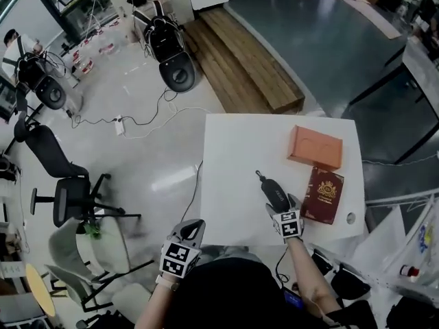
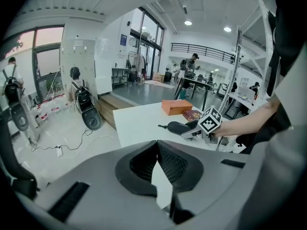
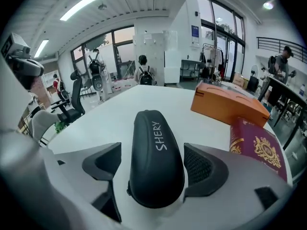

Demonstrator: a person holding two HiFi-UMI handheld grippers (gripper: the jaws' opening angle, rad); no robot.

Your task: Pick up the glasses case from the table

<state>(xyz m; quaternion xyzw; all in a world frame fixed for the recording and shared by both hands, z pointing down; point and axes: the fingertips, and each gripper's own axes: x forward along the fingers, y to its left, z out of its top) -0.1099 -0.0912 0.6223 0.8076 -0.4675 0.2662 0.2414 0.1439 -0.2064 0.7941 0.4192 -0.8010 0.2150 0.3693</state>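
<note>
Straddles the black glasses case [image 1: 276, 194] with the right gripper [image 1: 281, 208]: jaws spread wide, one on each side of the case's near end. Shows a thin gap beside each pad in the right gripper view, so no pinch on it. Has the glasses case lying flat on the white surface [image 1: 233, 149], right of the middle and toward the near edge, long axis running near to far. Carries a small pull tab at the far tip and white lettering, "SHERY", along the lid.

Holds the left gripper [image 1: 194, 225] just off the near left corner of the surface, well apart from the case. Shows those jaws pressed together at the tips in the left gripper view, with nothing between them.

Shares the surface with an orange box [image 1: 315, 147] at the far right and a maroon booklet [image 1: 324, 195] with a gold crest. Puts the booklet just right of the case, near it but apart, and the box just beyond the booklet.

Opens, left of the surface, onto a pale glossy floor [image 1: 158, 163] with a white cable [image 1: 147, 118] and a black office chair [image 1: 62, 177], and onto a wooden platform [image 1: 240, 60] on the far side.
</note>
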